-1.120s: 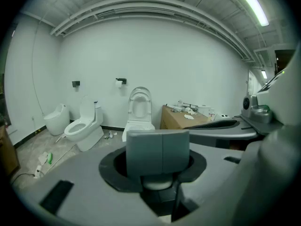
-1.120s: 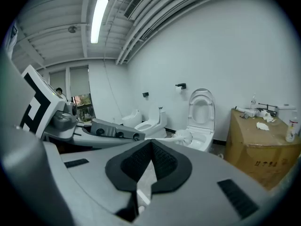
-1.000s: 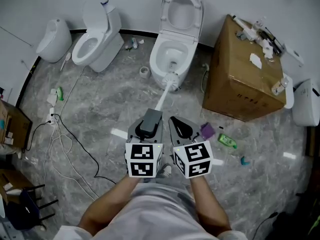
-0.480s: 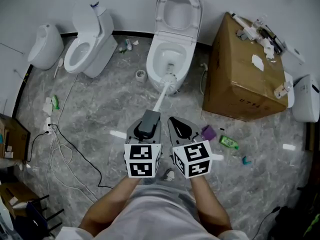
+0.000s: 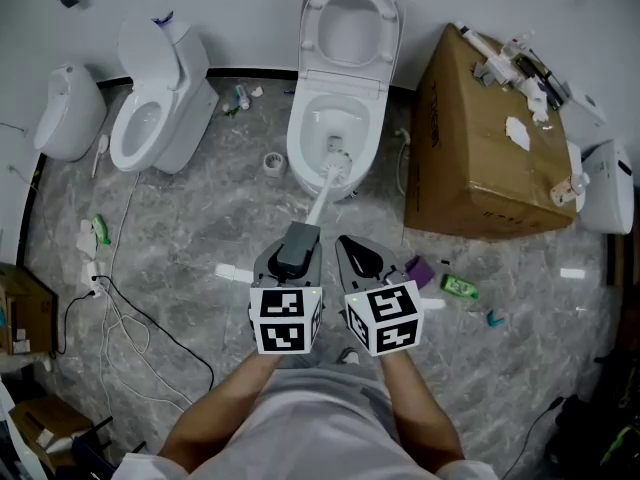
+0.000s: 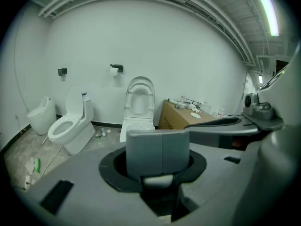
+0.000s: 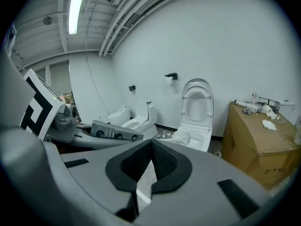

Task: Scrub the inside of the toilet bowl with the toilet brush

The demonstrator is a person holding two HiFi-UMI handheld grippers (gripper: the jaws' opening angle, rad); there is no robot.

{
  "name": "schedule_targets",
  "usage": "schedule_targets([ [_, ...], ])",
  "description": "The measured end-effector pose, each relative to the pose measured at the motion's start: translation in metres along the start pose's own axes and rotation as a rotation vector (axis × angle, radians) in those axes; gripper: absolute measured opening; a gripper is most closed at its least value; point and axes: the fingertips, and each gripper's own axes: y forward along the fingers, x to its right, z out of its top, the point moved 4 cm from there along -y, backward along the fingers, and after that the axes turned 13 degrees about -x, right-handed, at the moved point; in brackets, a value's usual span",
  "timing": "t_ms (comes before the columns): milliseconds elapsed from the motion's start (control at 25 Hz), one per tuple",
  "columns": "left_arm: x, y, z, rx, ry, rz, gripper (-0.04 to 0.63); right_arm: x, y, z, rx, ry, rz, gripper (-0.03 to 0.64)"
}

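Note:
The open white toilet (image 5: 303, 154) stands ahead with its lid up. A toilet brush has a white shaft (image 5: 322, 200) and a grey grip. Its bristle head (image 5: 337, 153) rests inside the bowl near the front rim. My left gripper (image 5: 297, 240) is shut on the grey grip (image 6: 160, 152), which fills the left gripper view in front of the toilet (image 6: 139, 102). My right gripper (image 5: 358, 253) sits just right of it, shut with nothing between its pads. The right gripper view shows the brush head (image 7: 182, 136) at the toilet (image 7: 200, 126).
A second toilet (image 5: 150, 118) and a small white fixture (image 5: 65, 118) stand at the left. A large cardboard box (image 5: 480, 158) stands right of the bowl. Cables (image 5: 120, 298), a tape roll (image 5: 270, 163), a green bottle (image 5: 460, 286) and a purple item (image 5: 418, 271) lie on the marble floor.
The brush head has gone from the bowl's front rim to farther inside the bowl. The head view has shifted, so the room's things sit more to the left. Both grippers hold as before.

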Motion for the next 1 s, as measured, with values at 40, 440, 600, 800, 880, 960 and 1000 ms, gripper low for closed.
schedule_targets([
  [40, -0.007, 0.004, 0.004, -0.003, 0.003, -0.006, 0.156, 0.0, 0.006, 0.005, -0.002, 0.005, -0.005, -0.002],
  [440, -0.054, 0.043, 0.034, -0.038, 0.019, -0.048, 0.156, 0.008, 0.054, 0.038, -0.024, 0.039, -0.053, -0.002],
  [600, -0.061, 0.057, 0.039, -0.057, 0.03, -0.055, 0.156, 0.018, 0.067, 0.04, -0.029, 0.06, -0.064, -0.002],
  [800, -0.063, 0.08, 0.044, -0.083, 0.039, -0.05, 0.156, 0.035, 0.084, 0.041, -0.034, 0.082, -0.061, -0.002],
  [880, -0.063, 0.091, 0.047, -0.097, 0.038, -0.046, 0.156, 0.045, 0.092, 0.043, -0.039, 0.086, -0.055, -0.002],
  [960, -0.063, 0.104, 0.052, -0.108, 0.036, -0.041, 0.156, 0.058, 0.101, 0.046, -0.045, 0.087, -0.048, -0.002],
  [1000, -0.063, 0.111, 0.056, -0.115, 0.034, -0.038, 0.156, 0.065, 0.106, 0.048, -0.049, 0.088, -0.045, -0.002],
])
